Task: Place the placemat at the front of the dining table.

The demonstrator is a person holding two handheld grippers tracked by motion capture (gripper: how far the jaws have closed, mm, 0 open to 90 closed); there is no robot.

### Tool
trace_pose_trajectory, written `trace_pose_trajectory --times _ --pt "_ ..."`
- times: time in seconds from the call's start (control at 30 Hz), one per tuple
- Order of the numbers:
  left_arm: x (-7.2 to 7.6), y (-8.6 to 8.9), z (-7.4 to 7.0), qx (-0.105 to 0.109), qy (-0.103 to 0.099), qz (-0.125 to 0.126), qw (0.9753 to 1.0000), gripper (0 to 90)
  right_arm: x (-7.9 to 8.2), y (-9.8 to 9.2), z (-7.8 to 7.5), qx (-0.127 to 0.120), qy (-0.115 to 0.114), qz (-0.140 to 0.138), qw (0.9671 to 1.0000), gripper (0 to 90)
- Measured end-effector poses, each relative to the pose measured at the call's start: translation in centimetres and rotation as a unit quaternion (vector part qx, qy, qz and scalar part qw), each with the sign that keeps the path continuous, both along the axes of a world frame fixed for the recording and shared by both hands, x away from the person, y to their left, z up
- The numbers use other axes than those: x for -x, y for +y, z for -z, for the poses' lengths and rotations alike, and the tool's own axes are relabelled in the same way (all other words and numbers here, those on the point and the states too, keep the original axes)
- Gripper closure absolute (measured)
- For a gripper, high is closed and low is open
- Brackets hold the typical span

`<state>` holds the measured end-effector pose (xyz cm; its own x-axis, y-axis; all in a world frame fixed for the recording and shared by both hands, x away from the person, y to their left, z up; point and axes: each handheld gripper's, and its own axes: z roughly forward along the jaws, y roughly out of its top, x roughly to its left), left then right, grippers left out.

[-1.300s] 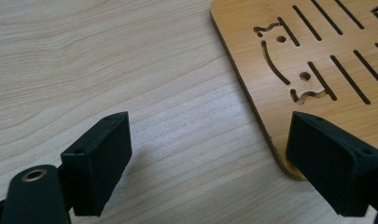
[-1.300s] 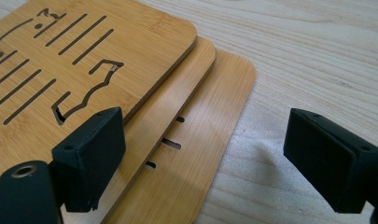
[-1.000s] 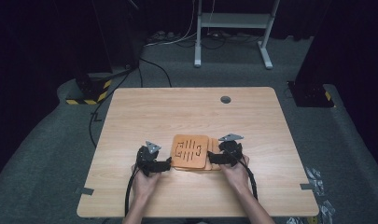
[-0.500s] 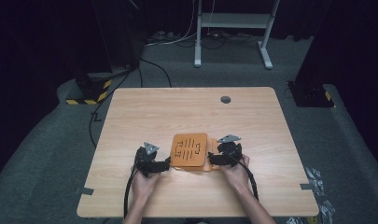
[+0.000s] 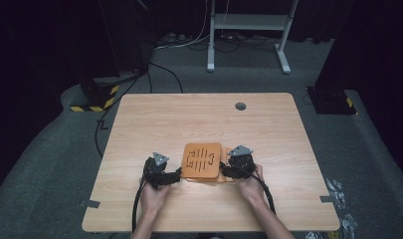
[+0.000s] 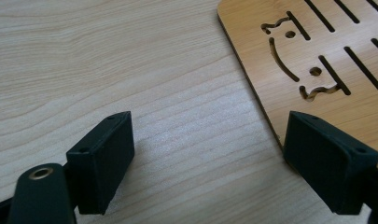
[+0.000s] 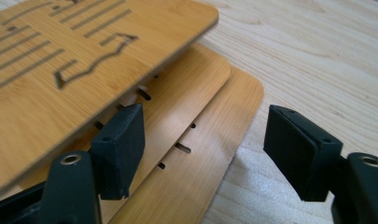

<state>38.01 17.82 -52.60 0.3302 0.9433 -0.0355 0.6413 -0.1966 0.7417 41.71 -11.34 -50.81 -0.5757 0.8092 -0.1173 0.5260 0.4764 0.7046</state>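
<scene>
Both grippers, left [image 5: 178, 174] and right [image 5: 223, 171], gape wide and empty beside the stacked wooden boards [image 5: 203, 160] near the table's [image 5: 189, 119] front edge; stacking looks nearly done, edges uneven.

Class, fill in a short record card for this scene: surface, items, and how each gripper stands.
surface: wooden table
items: stack of slotted wooden boards, top board lifted off the two lower boards
left gripper: jaws open, one over bare table, one at the board's edge
right gripper: jaws open, one tucked under the top board
hole: in the table's far side
</scene>
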Motion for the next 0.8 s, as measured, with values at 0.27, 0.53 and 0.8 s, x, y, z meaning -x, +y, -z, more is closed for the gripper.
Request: trace_pose_trajectory --times 0.27,0.53,0.8 --pt "0.0 0.0 0.0 0.000 0.000 0.000 1.0000 16.5 0.2 -0.7 -0.1 -0.030 -0.008 -0.023 0.9992 36.0" --pt "0.0 0.0 0.0 0.000 0.000 0.000 1.0000 16.6 0.7 -0.9 -0.7 -0.062 -0.010 -0.039 0.9973 33.1" --pt "0.0 0.0 0.0 0.000 0.000 0.001 1.0000 16.6 0.7 0.2 -1.2 -0.085 0.007 -0.061 0.9945 30.3"
